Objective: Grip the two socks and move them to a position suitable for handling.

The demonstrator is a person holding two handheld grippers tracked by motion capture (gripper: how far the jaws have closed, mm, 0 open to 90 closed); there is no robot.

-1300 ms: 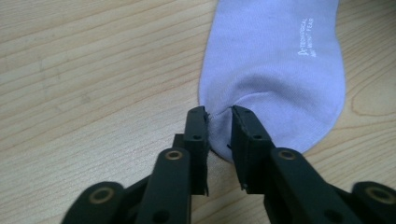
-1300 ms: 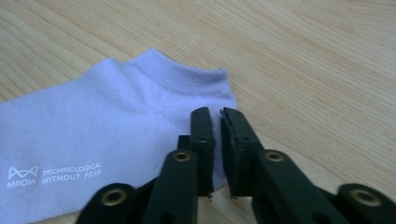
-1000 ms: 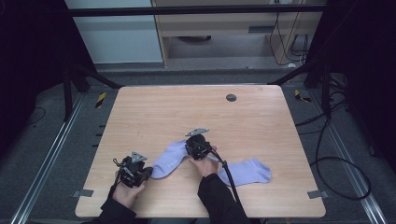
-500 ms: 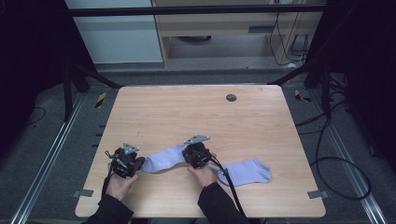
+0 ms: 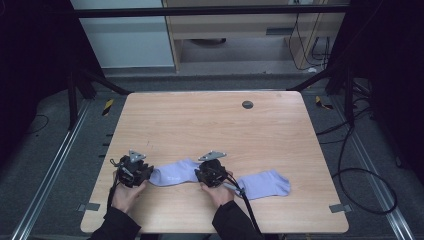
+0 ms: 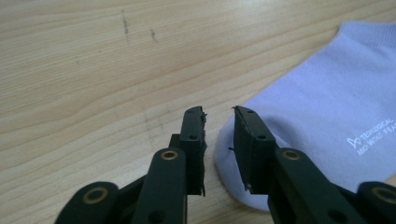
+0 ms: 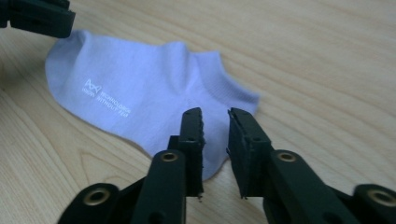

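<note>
Lavender knit, thin and limp, the left sock (image 5: 174, 173) lies flat at the tabletop's (image 5: 210, 125) 7 o'clock edge, between the left gripper (image 6: 218, 122), jaws parted at its toe, and the right gripper (image 7: 215, 122), jaws parted over its cuff. It looks light and floppy, best pinched at toe and cuff. A second sock (image 5: 265, 183) lies at 5 o'clock; beyond the pale wood are dark floor, cables and a cabinet.

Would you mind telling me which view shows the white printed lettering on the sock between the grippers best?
The right gripper view: the white lettering sits whole and unobstructed on the lilac sock. The left gripper view cuts it off at the frame's right edge. In the high view it is a faint, unreadable mark.
</note>
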